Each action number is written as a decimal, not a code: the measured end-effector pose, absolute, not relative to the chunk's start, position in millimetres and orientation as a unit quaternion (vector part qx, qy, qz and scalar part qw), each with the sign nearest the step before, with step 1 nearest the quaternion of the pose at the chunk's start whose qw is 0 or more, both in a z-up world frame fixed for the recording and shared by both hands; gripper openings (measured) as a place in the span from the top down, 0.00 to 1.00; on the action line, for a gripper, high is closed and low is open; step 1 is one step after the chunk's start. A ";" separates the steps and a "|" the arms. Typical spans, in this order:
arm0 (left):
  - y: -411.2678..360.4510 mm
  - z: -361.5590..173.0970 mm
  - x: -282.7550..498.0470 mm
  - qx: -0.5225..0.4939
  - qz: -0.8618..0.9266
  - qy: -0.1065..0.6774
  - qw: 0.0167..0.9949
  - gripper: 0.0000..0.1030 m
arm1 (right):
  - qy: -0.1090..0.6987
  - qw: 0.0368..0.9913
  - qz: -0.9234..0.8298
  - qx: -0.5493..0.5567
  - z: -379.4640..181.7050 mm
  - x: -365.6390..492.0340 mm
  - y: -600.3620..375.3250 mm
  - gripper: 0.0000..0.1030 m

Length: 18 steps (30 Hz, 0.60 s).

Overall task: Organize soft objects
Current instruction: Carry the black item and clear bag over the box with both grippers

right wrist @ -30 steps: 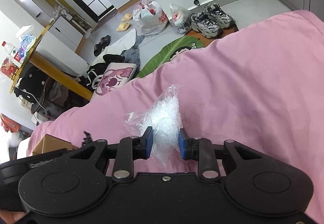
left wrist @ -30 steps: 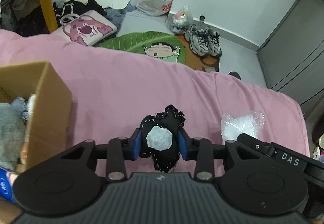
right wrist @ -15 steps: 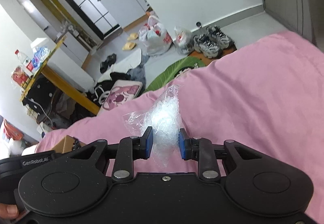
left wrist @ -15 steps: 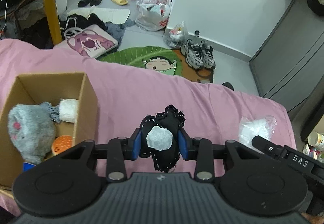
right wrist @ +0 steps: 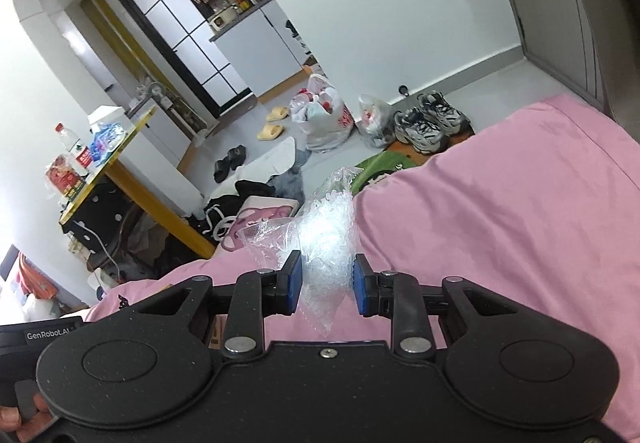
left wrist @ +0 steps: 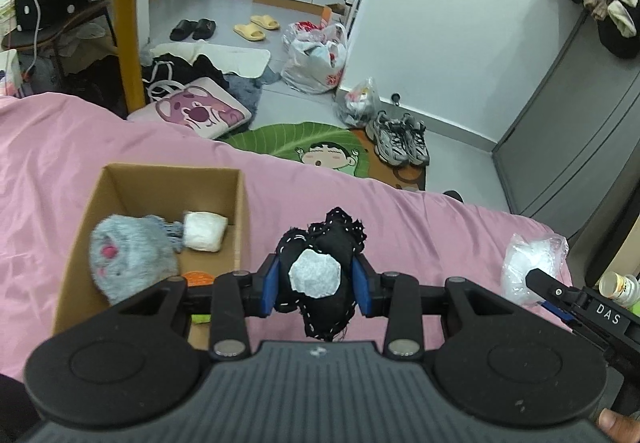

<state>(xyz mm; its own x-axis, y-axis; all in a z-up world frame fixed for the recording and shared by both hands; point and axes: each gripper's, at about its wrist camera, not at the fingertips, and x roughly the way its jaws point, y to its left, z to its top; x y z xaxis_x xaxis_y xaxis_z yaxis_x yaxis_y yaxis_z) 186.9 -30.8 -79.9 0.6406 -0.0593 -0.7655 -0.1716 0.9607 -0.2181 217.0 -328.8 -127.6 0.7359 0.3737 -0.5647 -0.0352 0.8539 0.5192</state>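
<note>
Black stitched fabric toy, clamped in your left gripper, hangs right of the brown cardboard box; releasing here misses it. Crinkly clear plastic bag, pinched in your right gripper, may slip.

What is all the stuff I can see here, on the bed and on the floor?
Cardboard box: one, brown, on the pink bedcover.
Plush toy: one, grey, in the box.
White bundle: one, in the box.
Black fabric toy: one, white patch, clamped in the left tool.
Clear plastic bag: one, clamped in the right tool.
Sneakers: one pair, grey, floor.
Slippers: one yellow pair, floor.
Leaf rug: one, green, floor.
</note>
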 end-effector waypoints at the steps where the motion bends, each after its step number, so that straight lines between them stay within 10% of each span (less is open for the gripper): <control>1: -26.9 -77.9 183.6 -0.138 0.033 0.421 0.896 0.64 | 0.344 0.901 0.114 0.239 -125.4 216.3 -327.4 0.75; 18: 48.6 -53.6 145.9 -0.179 0.075 0.382 0.904 0.63 | 0.331 0.911 0.167 0.180 -81.8 196.0 -276.5 0.75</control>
